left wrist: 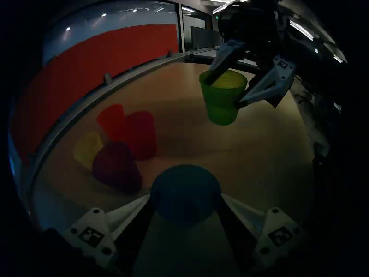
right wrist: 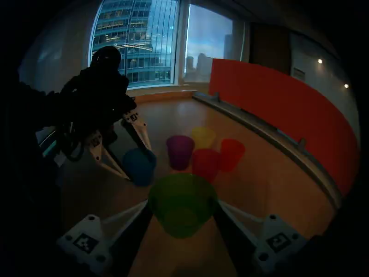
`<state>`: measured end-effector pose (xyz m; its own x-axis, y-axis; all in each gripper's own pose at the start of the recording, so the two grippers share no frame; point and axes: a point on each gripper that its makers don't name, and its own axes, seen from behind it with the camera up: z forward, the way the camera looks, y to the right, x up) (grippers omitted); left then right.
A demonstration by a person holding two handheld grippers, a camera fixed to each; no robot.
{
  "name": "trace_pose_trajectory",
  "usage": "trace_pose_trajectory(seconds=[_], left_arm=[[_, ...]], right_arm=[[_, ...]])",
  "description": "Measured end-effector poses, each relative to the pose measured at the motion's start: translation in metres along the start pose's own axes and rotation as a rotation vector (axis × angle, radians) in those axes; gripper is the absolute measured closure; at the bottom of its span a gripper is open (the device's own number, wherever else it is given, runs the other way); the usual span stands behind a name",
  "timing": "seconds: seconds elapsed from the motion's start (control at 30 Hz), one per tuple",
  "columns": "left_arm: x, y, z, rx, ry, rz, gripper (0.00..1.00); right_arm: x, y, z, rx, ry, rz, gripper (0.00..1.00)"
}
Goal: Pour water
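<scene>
A blue cup (left wrist: 186, 194) sits between my left gripper's (left wrist: 185, 203) fingers, which press on its sides; the same blue cup (right wrist: 139, 165) appears in the right gripper view, held by the left gripper (right wrist: 133, 157) above the wooden table. My right gripper (right wrist: 182, 207) is shut on a green cup (right wrist: 182, 203). In the left gripper view that green cup (left wrist: 223, 96) hangs upright above the table, clamped by the right gripper (left wrist: 230, 90).
A group of cups stands on the wooden table (left wrist: 258, 152): purple (left wrist: 116, 166), yellow (left wrist: 87, 148) and two red ones (left wrist: 140, 134). A red partition (left wrist: 92, 78) runs along the table's edge. A person (right wrist: 99, 97) stands behind the left gripper, before tall windows (right wrist: 138, 41).
</scene>
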<state>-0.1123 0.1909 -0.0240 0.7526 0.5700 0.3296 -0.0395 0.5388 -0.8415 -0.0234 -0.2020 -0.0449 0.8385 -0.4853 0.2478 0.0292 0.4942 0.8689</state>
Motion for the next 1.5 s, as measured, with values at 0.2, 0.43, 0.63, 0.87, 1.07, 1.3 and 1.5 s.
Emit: trace_pose_trajectory(seconds=[0.2, 0.43, 0.63, 0.87, 1.07, 1.3, 1.5], left_arm=[[-0.002, 0.000, 0.001, -0.005, 0.008, -0.010, 0.14], [-0.012, -0.001, 0.001, -0.010, -0.006, -0.025, 0.14], [-0.020, -0.001, -0.001, -0.007, -0.031, -0.025, 0.14], [-0.031, 0.003, -0.008, -0.009, -0.055, -0.022, 0.14], [-0.039, 0.005, -0.015, 0.002, -0.063, -0.022, 0.14], [-0.047, 0.006, -0.023, 0.020, -0.057, -0.050, 0.14], [-0.050, 0.007, -0.029, 0.030, -0.047, -0.064, 0.14]], right_arm=[[-0.003, 0.000, 0.004, -0.004, -0.006, 0.001, 0.10], [-0.004, -0.001, 0.007, -0.006, -0.007, 0.005, 0.10], [-0.008, -0.002, 0.011, -0.007, -0.010, 0.014, 0.10], [-0.018, -0.004, 0.019, -0.005, -0.013, 0.037, 0.10], [-0.029, -0.006, 0.027, 0.000, -0.027, 0.046, 0.10], [-0.040, -0.007, 0.034, 0.002, -0.047, 0.052, 0.10], [-0.049, -0.009, 0.037, 0.003, -0.062, 0.056, 0.10]])
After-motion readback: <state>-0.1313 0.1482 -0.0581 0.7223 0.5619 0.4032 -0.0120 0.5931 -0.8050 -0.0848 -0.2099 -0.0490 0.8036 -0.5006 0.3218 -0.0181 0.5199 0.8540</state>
